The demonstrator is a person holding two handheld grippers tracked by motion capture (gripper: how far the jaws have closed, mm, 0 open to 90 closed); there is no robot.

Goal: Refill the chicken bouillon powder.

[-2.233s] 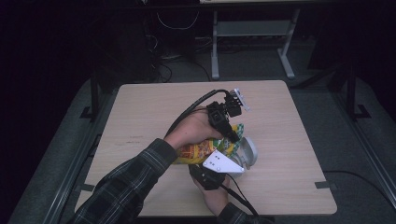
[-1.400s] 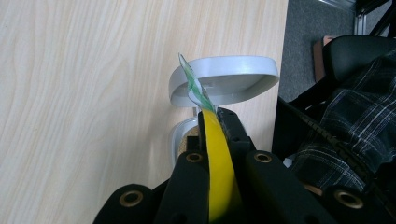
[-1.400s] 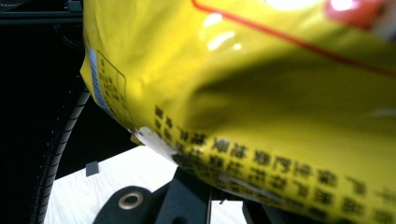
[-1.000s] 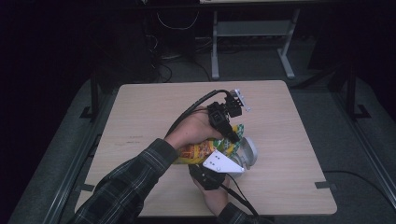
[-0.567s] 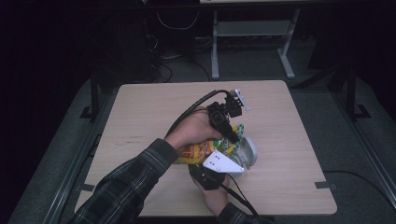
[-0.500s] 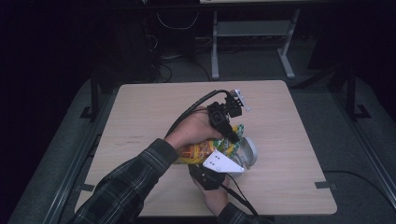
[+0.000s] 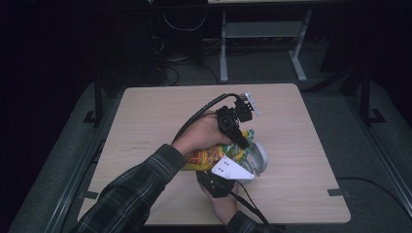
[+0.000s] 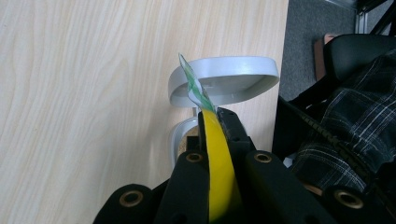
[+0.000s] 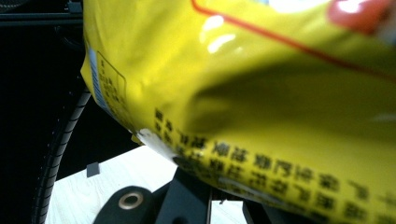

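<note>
Yellow snack bag (image 8: pixel 218 163) pinched in left tongs (image 8: pixel 219 135) above grey bowl (image 8: pixel 224 81).

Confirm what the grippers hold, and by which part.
Both hold the yellow snack bag. Left gripper pinches its thin green-printed top edge, above the grey bowl. Right gripper has the bag's lower end; exact contact is hidden.
</note>
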